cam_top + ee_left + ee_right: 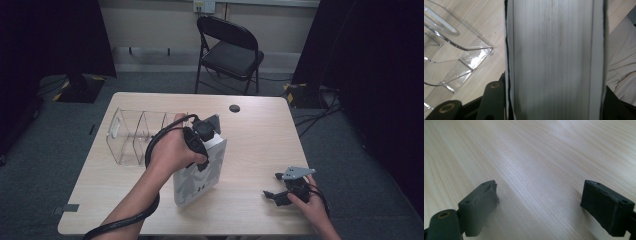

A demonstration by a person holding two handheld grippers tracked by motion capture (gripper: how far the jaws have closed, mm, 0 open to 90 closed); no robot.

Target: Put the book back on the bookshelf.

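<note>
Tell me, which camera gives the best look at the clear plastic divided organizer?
The high view: the clear plastic divided organizer lies whole on the light wooden table, beside the thick white book clamped by the left gripper. The left gripper view catches a corner. The right gripper view shows bare tabletop.

A book (199, 170) stands on the table (260, 130), just right of a clear organizer (132, 135).

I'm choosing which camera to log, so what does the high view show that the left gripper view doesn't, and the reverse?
High view alone: the right gripper resting on the table, jaws apart, a folding chair, and the left gripper on the book's top. Left gripper view alone: the book's page edges close up between the jaws. Both: the book, the clear acrylic organizer and the wooden tabletop.
</note>
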